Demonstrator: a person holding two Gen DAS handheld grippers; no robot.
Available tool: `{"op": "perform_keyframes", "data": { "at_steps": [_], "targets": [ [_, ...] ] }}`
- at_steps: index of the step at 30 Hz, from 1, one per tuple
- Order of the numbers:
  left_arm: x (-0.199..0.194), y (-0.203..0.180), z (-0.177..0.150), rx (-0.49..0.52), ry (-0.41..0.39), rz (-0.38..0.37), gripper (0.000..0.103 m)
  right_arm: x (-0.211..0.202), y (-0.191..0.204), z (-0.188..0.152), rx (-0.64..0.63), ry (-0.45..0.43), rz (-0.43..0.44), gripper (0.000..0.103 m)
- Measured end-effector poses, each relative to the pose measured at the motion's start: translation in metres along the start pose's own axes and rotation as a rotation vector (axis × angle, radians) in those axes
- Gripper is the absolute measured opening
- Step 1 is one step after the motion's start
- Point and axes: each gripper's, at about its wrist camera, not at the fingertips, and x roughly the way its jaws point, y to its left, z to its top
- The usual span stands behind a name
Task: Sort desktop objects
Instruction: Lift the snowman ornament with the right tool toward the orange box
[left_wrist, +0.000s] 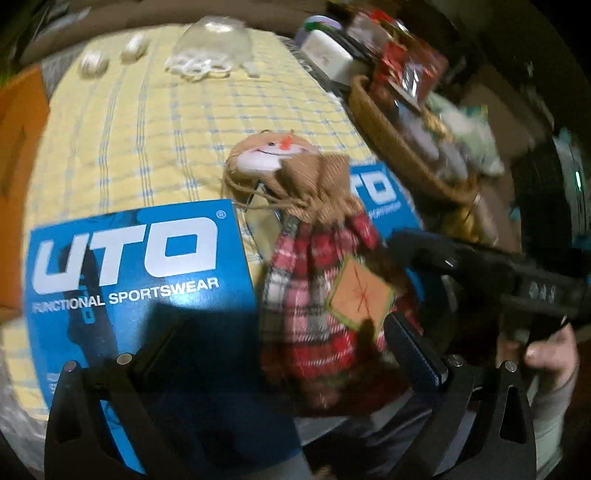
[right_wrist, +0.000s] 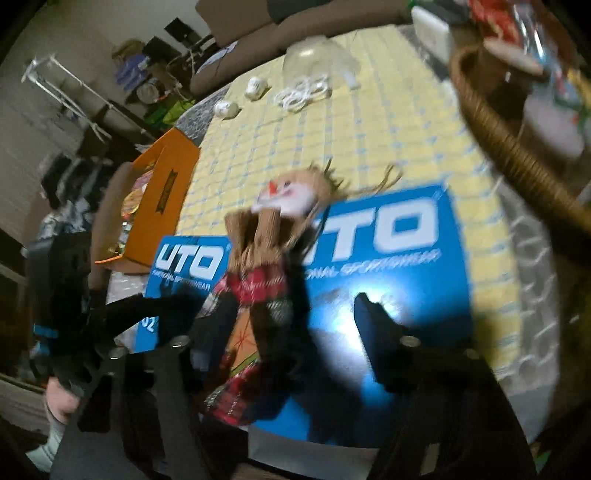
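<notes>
A snowman doll (left_wrist: 317, 280) with a tan hat and a red plaid sack body lies across two blue "UTO" boxes (left_wrist: 129, 266) (left_wrist: 373, 192) on the yellow checked tablecloth (left_wrist: 184, 140). My left gripper (left_wrist: 286, 325) is open and wide, and the doll's body lies between its fingers, close to the right finger (left_wrist: 413, 347). My right gripper (left_wrist: 424, 247) comes in from the right at the doll's waist. In the right wrist view the doll (right_wrist: 266, 258) lies between the parted fingers of my right gripper (right_wrist: 293, 299), close to the left finger; the right finger (right_wrist: 373, 332) stands apart from it. My left gripper (right_wrist: 147, 306) shows at the left.
A wicker basket (left_wrist: 399, 147) full of odds and ends stands at the table's right edge. An orange box (right_wrist: 162, 184) sits at the left edge. At the far end are a clear glass bowl (left_wrist: 218, 40), white rings (left_wrist: 195, 66) and two small white objects (left_wrist: 92, 64). A hand (left_wrist: 543, 354) holds the right gripper.
</notes>
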Motion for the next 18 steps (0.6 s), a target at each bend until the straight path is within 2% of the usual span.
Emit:
{"op": "perform_keyframes", "data": {
  "at_steps": [2, 3, 4, 6, 9, 14, 18],
  "targets": [
    [0.001, -0.004, -0.004, 0.017, 0.014, 0.013, 0.102, 0.011, -0.001, -0.001, 0.008, 0.009, 0.016, 0.050],
    [0.002, -0.005, -0.004, 0.020, 0.012, 0.022, 0.098, 0.015, -0.001, 0.001, 0.009, 0.006, 0.033, 0.044],
    [0.003, -0.007, -0.002, 0.030, 0.007, 0.036, 0.088, 0.016, -0.002, 0.001, 0.006, 0.008, 0.049, 0.034],
    [0.004, -0.009, 0.001, 0.039, -0.003, 0.045, 0.077, 0.025, -0.001, 0.002, 0.007, 0.025, 0.093, 0.023],
    [0.006, -0.008, 0.006, -0.003, -0.002, -0.050, 0.056, 0.033, -0.002, 0.002, 0.054, 0.018, 0.201, 0.019],
    [-0.005, -0.008, 0.023, -0.022, -0.063, -0.127, 0.056, 0.014, 0.012, 0.021, 0.076, -0.054, 0.321, 0.018],
    [-0.046, -0.007, 0.050, -0.020, -0.165, -0.171, 0.055, -0.014, 0.039, 0.051, 0.047, -0.122, 0.369, 0.017]
  ]
}}
